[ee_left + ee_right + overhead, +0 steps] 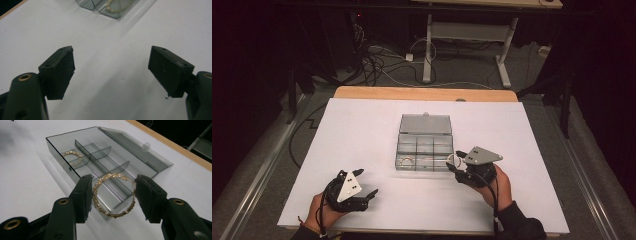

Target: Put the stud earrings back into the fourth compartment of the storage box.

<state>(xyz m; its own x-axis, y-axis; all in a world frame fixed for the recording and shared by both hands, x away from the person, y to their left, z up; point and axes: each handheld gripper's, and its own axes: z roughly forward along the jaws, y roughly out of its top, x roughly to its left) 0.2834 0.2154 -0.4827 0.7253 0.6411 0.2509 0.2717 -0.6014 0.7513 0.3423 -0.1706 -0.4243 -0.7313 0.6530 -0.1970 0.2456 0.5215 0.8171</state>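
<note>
Gold beads strung in a hoop make up the bracelet point(113, 195) that we hold between the jaws of our right gripper point(112, 195), the two black pads pressed against its opposite sides so that the ring stands nearly upright between them. In the right gripper view it hangs just over the near corner of the smoky clear organizer box point(62, 137), above the closest compartment by the front wall; whether it touches the rim we cannot tell. A second gold bracelet point(72, 155) lies flat in a compartment at the other end of the same front row. The box's lid point(140, 150) is folded back flat on the far side. From the high view, the box point(424, 147) sits near the middle of the white table cover point(362, 120), and our right gripper point(454, 162) meets it at its front right corner. Our left gripper point(362, 182) rests well apart from the box, low on the left side of the table, and in its own view the left gripper point(111, 72) has its jaws spread wide with bare white surface between them.
</note>
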